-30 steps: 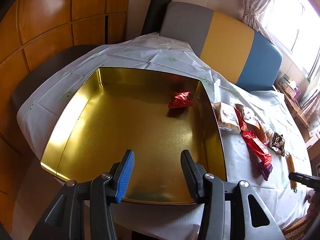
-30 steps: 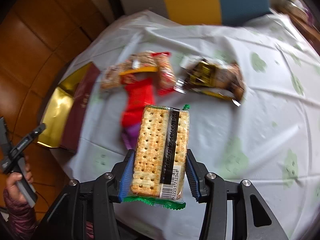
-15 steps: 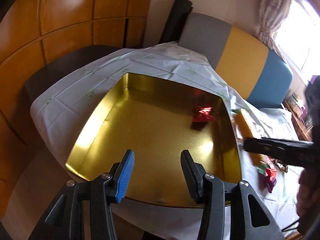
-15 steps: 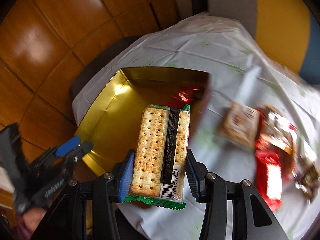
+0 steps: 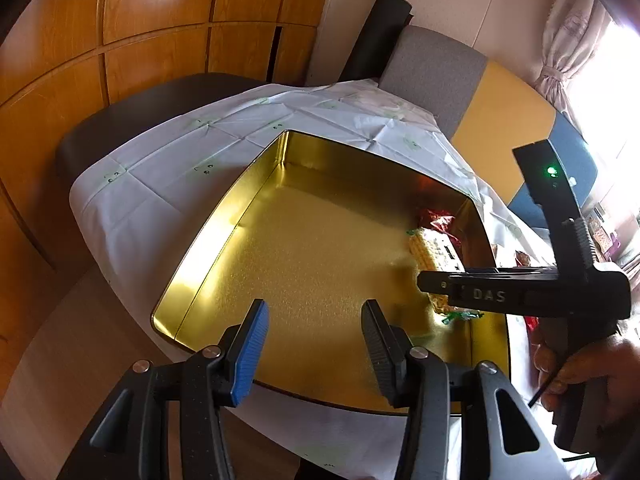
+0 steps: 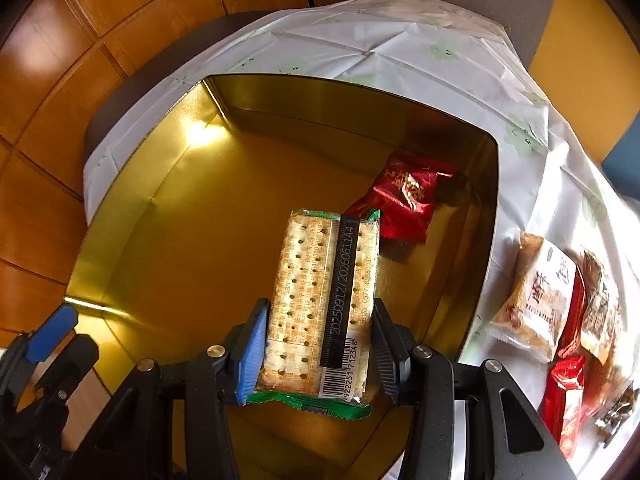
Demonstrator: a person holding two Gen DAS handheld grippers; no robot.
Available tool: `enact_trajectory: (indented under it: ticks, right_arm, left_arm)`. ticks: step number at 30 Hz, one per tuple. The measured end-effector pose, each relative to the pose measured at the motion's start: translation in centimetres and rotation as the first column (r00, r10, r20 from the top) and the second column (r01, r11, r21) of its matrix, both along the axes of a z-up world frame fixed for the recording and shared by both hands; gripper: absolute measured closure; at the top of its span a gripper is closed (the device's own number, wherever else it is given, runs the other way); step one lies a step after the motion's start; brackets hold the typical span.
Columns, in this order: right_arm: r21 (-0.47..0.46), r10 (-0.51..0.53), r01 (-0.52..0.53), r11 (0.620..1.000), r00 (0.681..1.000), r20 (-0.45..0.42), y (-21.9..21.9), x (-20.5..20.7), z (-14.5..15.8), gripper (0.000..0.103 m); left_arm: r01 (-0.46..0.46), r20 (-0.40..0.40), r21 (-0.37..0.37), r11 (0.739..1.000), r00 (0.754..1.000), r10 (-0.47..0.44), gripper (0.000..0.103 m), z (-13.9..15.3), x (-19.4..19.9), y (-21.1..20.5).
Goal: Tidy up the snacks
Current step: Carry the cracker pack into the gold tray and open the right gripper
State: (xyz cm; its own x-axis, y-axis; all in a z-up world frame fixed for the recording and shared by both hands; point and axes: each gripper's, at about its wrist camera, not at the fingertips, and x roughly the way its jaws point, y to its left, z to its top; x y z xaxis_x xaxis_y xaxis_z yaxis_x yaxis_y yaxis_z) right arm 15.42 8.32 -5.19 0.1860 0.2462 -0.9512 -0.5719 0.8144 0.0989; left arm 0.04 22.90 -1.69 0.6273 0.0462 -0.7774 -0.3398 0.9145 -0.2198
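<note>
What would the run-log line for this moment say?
right hand-held gripper: shut on cracker pack, above gold tin | left hand-held gripper: open | red packet: in tin

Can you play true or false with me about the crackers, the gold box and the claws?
1. The right claw is shut on the cracker pack. True.
2. The left claw holds a snack. False: it is open, with nothing between its fingers.
3. A red snack packet lies inside the gold tin. True.
4. The cracker pack is over the white tablecloth. False: it is over the tin.
5. More snacks lie on the tablecloth beside the tin. True.
</note>
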Motion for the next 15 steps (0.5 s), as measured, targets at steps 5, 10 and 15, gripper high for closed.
enact_trajectory:
  ticks: [5, 10, 15]
  right_arm:
    - [-0.053, 0.016, -0.015, 0.999, 1.000, 0.026, 0.7, -0.1, -1.3, 0.053]
    - [-0.037, 0.028, -0.026, 0.999, 0.998, 0.059, 0.5, -0.6, -0.8, 0.052]
    - [0.074, 0.012, -0.021, 0.997, 0.993, 0.116, -0.8, -1.4, 1.7, 0.039]
  left_arm:
    - [0.010, -0.006, 0.006, 1.000, 1.000, -0.010, 0.054, -0.1, 0.2, -0.4]
    - [0.019, -0.009, 0.011, 1.000, 1.000, -0.019, 0.054, -0.2, 0.3, -0.7]
    - [0.027, -0.009, 0.028, 0.999, 1.000, -0.026, 0.054, -0.1, 0.3, -1.2]
